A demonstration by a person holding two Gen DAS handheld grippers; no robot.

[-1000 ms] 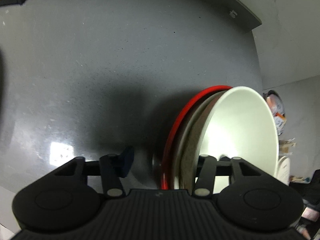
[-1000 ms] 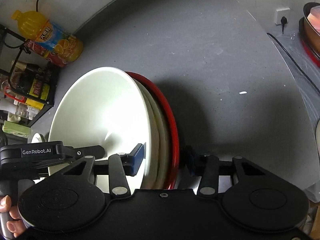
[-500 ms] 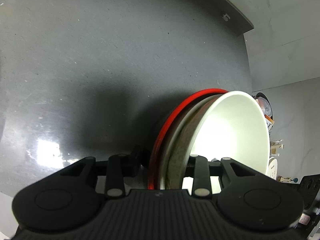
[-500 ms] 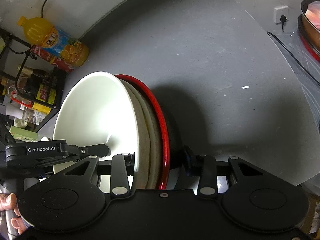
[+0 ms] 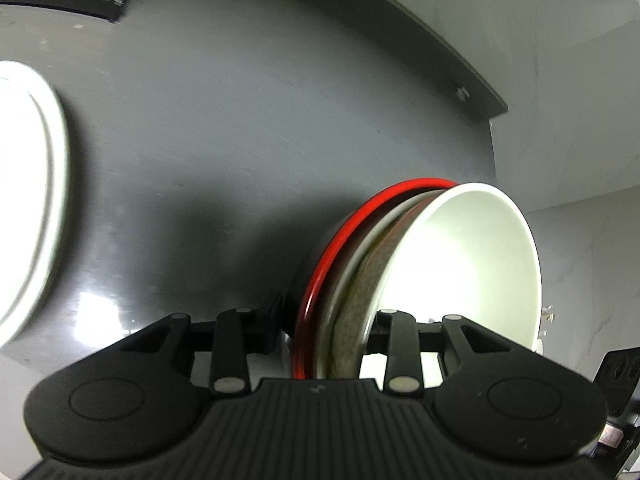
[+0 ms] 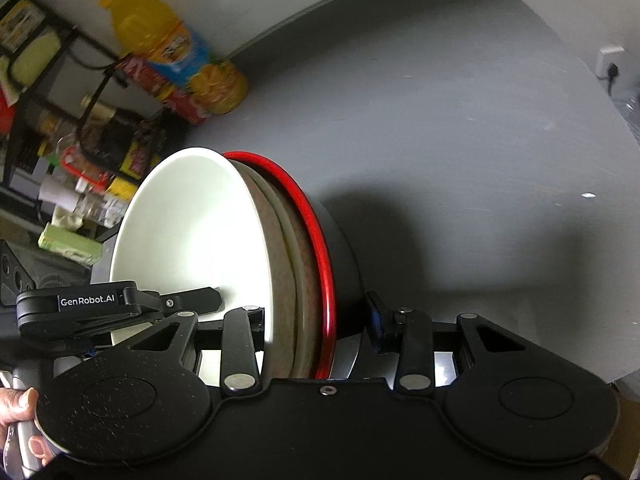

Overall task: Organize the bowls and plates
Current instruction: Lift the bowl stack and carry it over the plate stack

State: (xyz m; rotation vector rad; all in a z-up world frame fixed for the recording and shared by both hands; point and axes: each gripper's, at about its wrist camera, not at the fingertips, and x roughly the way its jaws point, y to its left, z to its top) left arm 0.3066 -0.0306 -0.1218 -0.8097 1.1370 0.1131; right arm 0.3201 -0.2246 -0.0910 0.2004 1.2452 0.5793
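Note:
A stack of nested bowls is held between both grippers above the grey table: a white bowl (image 5: 460, 264) on the inside, a speckled brown one (image 5: 368, 280), and a black bowl with a red rim (image 5: 340, 236) outside. My left gripper (image 5: 324, 332) is shut on the stack's rim. My right gripper (image 6: 316, 320) is shut on the opposite rim, where the white bowl (image 6: 188, 232) and red rim (image 6: 316, 232) show. The left gripper's body (image 6: 88, 304) shows in the right wrist view.
White plates (image 5: 28, 192) lie on the grey table (image 5: 240, 120) at the far left. An orange juice bottle (image 6: 176, 56) and a black rack of jars (image 6: 60, 128) stand at the back. A wall socket (image 6: 610, 64) is at the right.
Both grippers have closed on the bowl stack and lifted it, swinging towards the left. The white plates and the shelf have come into the left wrist view.

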